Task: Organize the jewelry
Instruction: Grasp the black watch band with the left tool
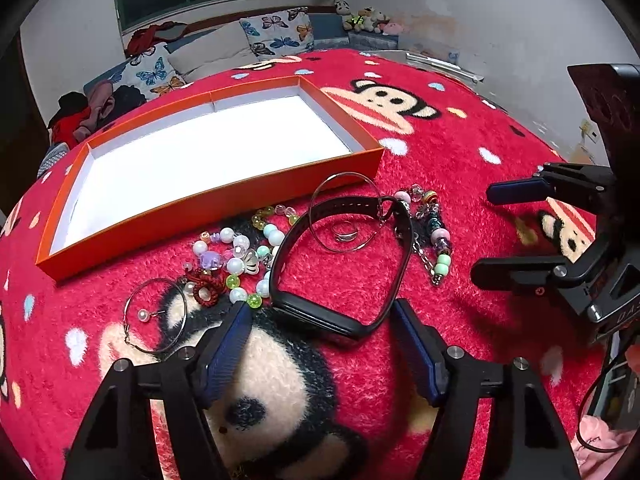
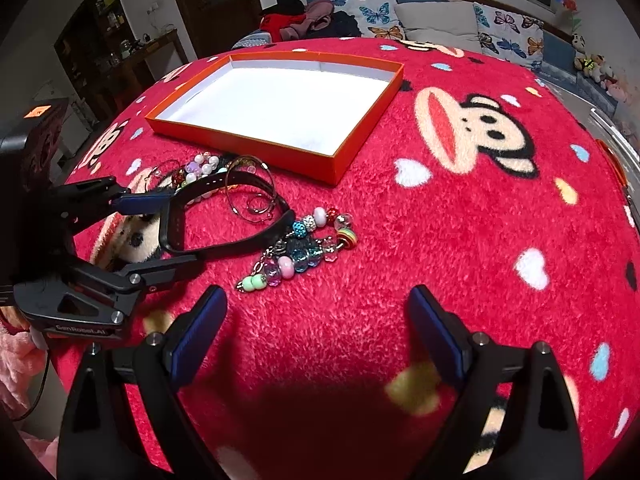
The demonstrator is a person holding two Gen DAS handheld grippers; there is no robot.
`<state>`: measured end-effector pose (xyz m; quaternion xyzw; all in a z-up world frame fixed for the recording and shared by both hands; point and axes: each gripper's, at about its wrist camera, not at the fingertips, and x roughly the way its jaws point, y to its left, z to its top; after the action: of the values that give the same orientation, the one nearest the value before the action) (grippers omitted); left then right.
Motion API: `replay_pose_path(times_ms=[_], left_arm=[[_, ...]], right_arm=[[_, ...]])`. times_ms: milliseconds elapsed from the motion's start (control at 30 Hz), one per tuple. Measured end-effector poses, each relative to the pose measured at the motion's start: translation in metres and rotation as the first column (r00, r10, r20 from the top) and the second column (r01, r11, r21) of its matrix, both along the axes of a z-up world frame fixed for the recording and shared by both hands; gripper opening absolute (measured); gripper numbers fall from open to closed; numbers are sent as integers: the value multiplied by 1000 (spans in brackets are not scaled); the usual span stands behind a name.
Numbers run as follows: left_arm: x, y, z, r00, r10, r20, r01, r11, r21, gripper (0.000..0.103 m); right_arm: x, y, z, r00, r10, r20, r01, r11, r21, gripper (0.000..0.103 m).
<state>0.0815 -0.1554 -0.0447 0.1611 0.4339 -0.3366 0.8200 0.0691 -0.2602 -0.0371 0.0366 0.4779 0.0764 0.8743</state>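
While both tongs hang over the red monkey-print blanket (image 1: 460,152), nothing is gripped. Left tongs (image 1: 322,322): jaws well apart, straddling the near, thick end of a black wristband (image 1: 320,314); the pads do not press on it. Right tongs (image 2: 318,304): jaws wide, bare blanket between them.

An orange box (image 1: 224,196), shallow, white-lined and with nothing in it, sits toward the far side of the blanket. All jewelry lies loose just in front of its near wall. A large thin wire hoop (image 1: 347,213) lies across the wristband's far strap, with a small ring (image 1: 345,234) inside it. Left of the band is a heap of pearl-like and pastel beads (image 1: 240,256), touching the band's left side, with a red knotted cord piece (image 1: 204,288) beside it. A second wire hoop (image 1: 156,316) lies further left, close to the left pad. Right of the band, a charm bracelet (image 2: 304,248) with glass beads and a chain lies between the two tongs.

A cushioned bench with butterfly pillows (image 1: 280,32) and soft toys (image 1: 364,18) stands beyond the far edge.
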Motion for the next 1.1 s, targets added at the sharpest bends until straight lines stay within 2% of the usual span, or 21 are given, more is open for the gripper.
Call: replay_pose_path(times_ms=[100,133,200,400,533,600,767,1100], left_arm=[[1,1,0,1000,2,-5,-2,1000,-9,70],[1,2,1,1000,1,-6,-1,1000,-14,64],[0,3,2,1000,1,-4,-1,1000,-20,62],[0,4,5,1000,9,-19,-9,1000,-16,64],[3,8,9,999,7,-41,-9,998,-57,76],[4,11,13,999,-3,-44,-1,997,-83,77],[9,12,17,999,-24,-31,21,996,-88,77],[12,-1,11,997,-76,7,76,996,-47,74]], right_arm=[[1,0,-1,1000,5,-1,-5,1000,0,92],[1,1,-1,1000,5,1,-5,1000,0,92],[2,0,-1,1000,2,0,-2,1000,-1,92],[2,0,-2,1000,1,-4,-1,1000,3,92],[2,0,-3,1000,0,-5,0,1000,5,92],[2,-1,-3,1000,-2,-6,2,1000,6,92],[4,-1,-4,1000,-4,-6,4,1000,10,92],[6,-2,-7,1000,7,-10,-6,1000,15,92]])
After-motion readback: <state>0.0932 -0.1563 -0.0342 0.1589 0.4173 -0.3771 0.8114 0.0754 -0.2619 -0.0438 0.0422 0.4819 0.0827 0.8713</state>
